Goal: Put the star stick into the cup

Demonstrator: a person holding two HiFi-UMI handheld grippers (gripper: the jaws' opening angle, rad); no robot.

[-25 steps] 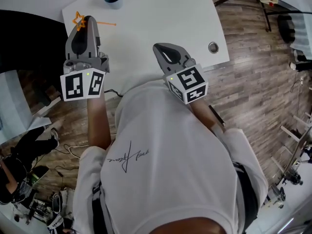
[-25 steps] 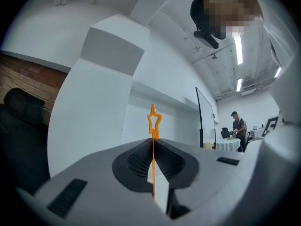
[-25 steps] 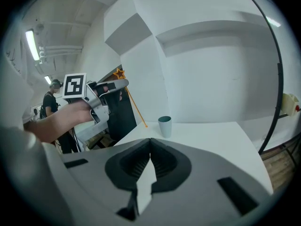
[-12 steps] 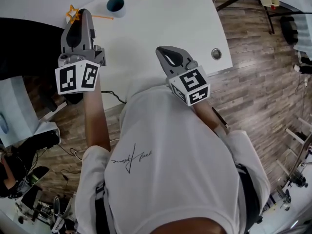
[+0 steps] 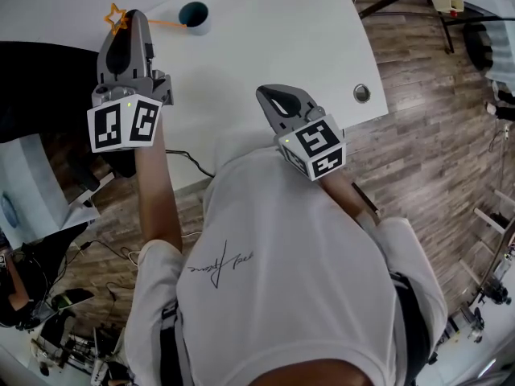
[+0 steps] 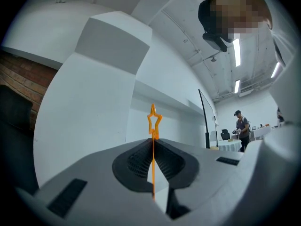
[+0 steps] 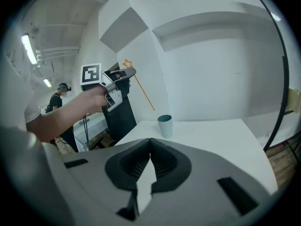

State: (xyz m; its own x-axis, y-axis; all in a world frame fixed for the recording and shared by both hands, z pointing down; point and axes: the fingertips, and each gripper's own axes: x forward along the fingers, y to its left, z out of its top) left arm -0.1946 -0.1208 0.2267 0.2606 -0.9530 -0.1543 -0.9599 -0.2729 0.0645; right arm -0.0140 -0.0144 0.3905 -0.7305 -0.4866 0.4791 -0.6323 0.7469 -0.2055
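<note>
My left gripper is shut on the orange star stick, holding it in the air over the white table's left part. In the left gripper view the stick runs up between the pressed pads, star end beyond the tips. From the right gripper view, the stick slants down from the left gripper, its lower end above and left of the teal cup. The cup stands upright at the table's far side. My right gripper hangs over the table's near edge, shut and holding nothing.
A round cable hole sits near the table's right edge. A black panel stands off the table's left side. Wooden floor lies to the right, with cables and gear lower left. A person stands far off.
The left gripper has carried the star stick up and to the far left; the stick's free end now lies close to the cup. The right gripper has barely moved.
</note>
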